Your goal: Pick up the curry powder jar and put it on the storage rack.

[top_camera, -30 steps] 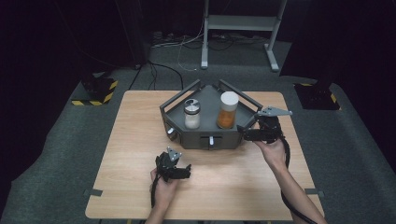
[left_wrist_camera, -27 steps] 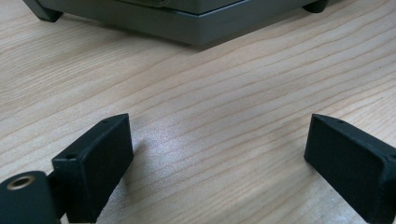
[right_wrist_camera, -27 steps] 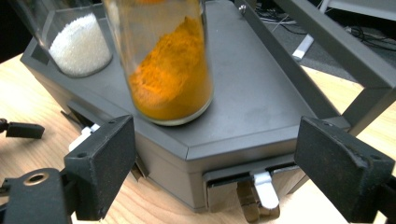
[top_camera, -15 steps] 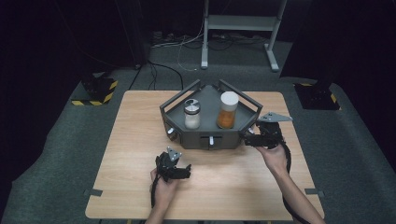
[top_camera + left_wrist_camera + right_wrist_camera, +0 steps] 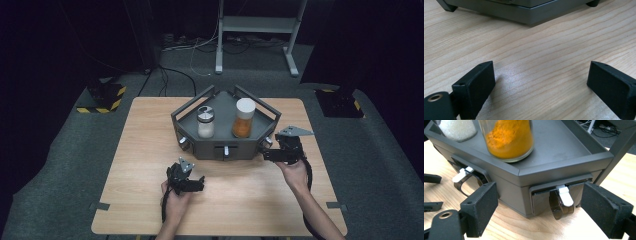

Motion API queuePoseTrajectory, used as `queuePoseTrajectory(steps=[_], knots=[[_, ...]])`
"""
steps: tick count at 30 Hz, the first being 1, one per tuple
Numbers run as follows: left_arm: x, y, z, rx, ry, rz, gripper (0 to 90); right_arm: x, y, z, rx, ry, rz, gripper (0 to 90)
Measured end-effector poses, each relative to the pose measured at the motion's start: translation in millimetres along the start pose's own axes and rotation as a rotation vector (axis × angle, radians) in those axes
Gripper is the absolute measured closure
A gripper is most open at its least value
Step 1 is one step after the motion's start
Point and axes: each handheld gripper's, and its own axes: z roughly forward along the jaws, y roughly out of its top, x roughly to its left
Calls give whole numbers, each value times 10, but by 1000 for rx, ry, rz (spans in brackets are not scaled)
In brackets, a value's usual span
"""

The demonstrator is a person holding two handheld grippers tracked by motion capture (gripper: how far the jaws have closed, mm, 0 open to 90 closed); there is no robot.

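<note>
The right gripper [image 5: 268, 153], jaws spread and just closing slightly with nothing between, is lining up on the dark grey hexagonal rack's [image 5: 200, 148] right-hand drawer handle [image 5: 561, 202]. The left gripper [image 5: 199, 184] is idling, jaws apart, over the wooden table [image 5: 145, 150].

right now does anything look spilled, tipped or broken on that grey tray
Nothing stands out. The white-powder shaker and the orange-spice jar stand upright on the grey tray, with no powder spilled. The drawer in front of the right gripper looks shut and intact.
</note>
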Motion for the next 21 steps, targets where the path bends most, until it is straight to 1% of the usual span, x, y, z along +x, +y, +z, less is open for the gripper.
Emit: queuePoseTrajectory(steps=[8,21], knots=[[0,0,0,0,0,0,80,7,-80,10,8,-9,1,144],[0,-2,-1,-1,-1,1,83,20,-199,58,21,-5,11,145]])
